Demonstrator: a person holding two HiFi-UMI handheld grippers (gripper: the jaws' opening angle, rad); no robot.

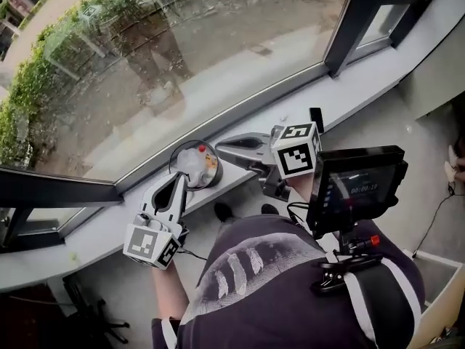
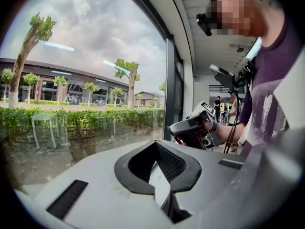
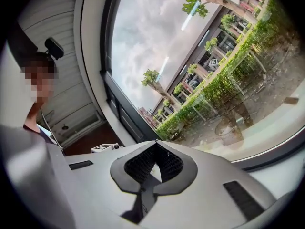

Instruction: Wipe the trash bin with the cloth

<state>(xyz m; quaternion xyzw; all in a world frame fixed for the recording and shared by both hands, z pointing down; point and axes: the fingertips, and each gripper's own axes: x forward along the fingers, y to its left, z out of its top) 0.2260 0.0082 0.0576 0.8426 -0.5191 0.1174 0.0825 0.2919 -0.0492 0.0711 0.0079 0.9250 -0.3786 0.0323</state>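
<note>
A small round bin (image 1: 195, 164) stands on the grey window sill (image 1: 94, 235); from above I see white, red and orange bits inside it. No cloth shows in any view. My left gripper (image 1: 180, 182) points up at the bin's near edge, its jaws shut and empty. From the right, my right gripper (image 1: 220, 146) reaches toward the bin, also shut with nothing between its jaws. In the left gripper view the shut jaws (image 2: 156, 149) face the window, with the right gripper (image 2: 193, 128) beyond them. The right gripper view shows shut jaws (image 3: 156, 149) aimed at the glass.
A large curved window (image 1: 182, 42) rises behind the sill, with a dark frame post (image 1: 356, 24) at the right. A monitor (image 1: 356, 187) hangs on the person's chest. The grey floor (image 1: 392, 122) lies to the right.
</note>
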